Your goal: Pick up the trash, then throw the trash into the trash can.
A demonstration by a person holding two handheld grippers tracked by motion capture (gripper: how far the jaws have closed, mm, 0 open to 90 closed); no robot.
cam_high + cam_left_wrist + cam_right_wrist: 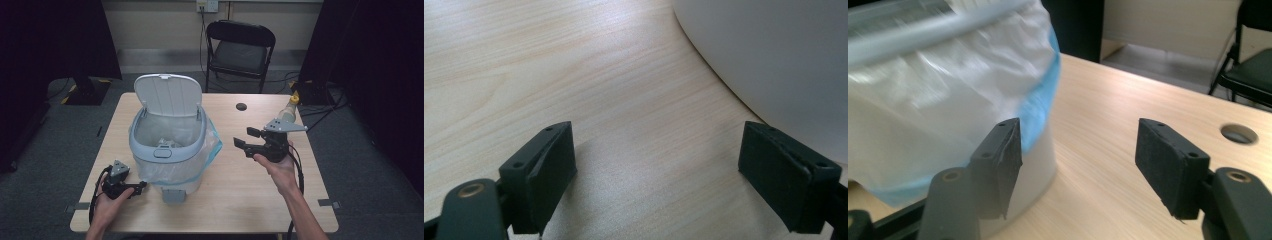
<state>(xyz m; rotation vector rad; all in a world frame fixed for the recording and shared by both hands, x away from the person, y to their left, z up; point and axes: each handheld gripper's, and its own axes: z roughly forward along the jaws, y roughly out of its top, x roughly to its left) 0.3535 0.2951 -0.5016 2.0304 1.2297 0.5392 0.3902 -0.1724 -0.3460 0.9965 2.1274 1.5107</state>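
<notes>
We see a grey bin [167, 145] with its lid up and a plastic liner, standing left of the tabletop's [250, 200] middle. Our left tongs [142, 185] rest open beside its base, near the front edge. Our right tongs [246, 138] hover open and empty to its right.

The surface [250, 180] is pale matt wood grain; the bin [167, 150] is smooth grey plastic, lined with a thin, crinkled, glossy bag [948, 90].
</notes>
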